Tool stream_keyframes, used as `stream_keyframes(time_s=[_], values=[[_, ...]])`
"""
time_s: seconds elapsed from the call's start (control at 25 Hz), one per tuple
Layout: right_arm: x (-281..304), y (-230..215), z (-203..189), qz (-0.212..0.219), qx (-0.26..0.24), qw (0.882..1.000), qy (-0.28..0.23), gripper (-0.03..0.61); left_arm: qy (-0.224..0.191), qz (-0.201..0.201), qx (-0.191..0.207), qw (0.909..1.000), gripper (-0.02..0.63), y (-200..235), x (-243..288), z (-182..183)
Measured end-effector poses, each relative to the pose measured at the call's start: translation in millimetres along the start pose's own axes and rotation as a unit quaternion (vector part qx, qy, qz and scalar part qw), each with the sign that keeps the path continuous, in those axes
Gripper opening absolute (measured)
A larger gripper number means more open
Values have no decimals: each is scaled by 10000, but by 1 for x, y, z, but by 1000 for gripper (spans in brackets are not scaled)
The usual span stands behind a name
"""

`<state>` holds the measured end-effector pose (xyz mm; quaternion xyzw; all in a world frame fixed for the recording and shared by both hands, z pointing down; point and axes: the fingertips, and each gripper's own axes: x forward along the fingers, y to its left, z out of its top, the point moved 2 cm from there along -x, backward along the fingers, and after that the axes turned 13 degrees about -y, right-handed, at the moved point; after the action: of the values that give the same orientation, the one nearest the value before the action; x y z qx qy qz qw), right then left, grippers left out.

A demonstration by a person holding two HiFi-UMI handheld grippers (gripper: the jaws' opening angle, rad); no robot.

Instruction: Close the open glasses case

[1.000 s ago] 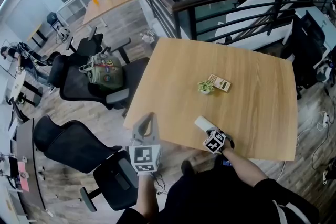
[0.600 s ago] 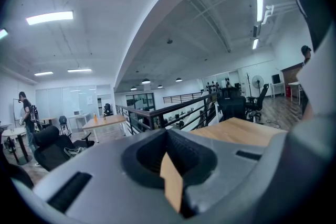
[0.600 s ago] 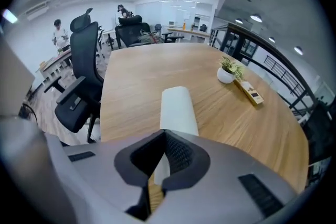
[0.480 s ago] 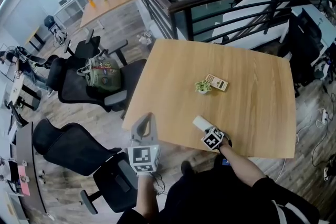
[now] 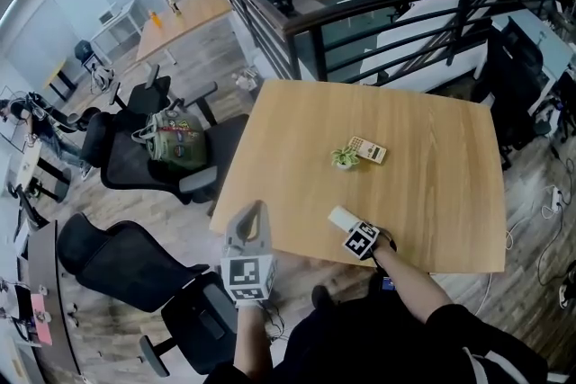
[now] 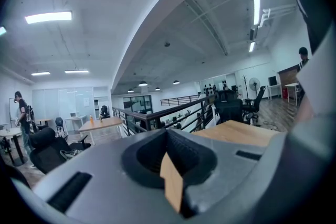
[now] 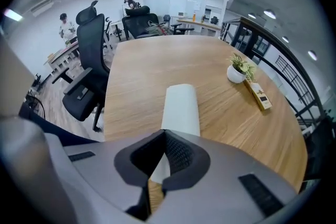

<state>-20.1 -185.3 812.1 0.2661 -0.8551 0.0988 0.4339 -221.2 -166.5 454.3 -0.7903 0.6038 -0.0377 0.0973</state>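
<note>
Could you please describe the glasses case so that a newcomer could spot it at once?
On the wooden table, look at the near edge, just ahead of the right gripper. The glasses case lies there: a long, rounded, white shape, unlike the small potted plant and flat tan device at mid-table.

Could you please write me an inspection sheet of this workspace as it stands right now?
Surface: wooden table, holding three things.
Job's things: white glasses case lies near the person's edge and looks closed from here.
Clutter: small potted plant and a tan keypad device, side by side mid-table.
Grippers: right gripper is shut, with its tips at the case's near end; contact is unclear. Left gripper is shut and empty, held by the table's near left corner.
Cables: loose cables on the floor to the right of the table.
Surroundings: black office chairs, a bag on one of them, and a railing behind the table.
</note>
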Motion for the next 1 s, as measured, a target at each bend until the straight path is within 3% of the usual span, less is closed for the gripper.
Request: stream_keyframes(time_s=[0.16, 0.36, 0.56, 0.64, 0.8, 0.92, 1.0], values=[[3, 2, 0, -54, -442, 9985, 315, 12, -5, 9, -27, 10000, 0, -3, -1, 3], [5, 3, 0, 9, -415, 9984, 392, 12, -41, -1, -54, 10000, 0, -4, -4, 5], [1, 5, 4, 34, -1280, 9909, 425, 12, -181, 60, -142, 9997, 0, -3, 2, 17], [-10, 2, 15, -9, -1189, 9929, 99, 12, -183, 29, -149, 9997, 0, -5, 5, 18], [-59, -14, 50, -177, -562, 9920, -1115, 12, -206, -65, -182, 9996, 0, -11, 10, 15], [-108, -34, 81, -406, -90, 9783, -2028, 12, -211, -101, -210, 9995, 0, -14, 15, 17], [-147, -53, 104, -729, 97, 9609, -2668, 12, -216, -142, -234, 9994, 0, -17, 19, 18]])
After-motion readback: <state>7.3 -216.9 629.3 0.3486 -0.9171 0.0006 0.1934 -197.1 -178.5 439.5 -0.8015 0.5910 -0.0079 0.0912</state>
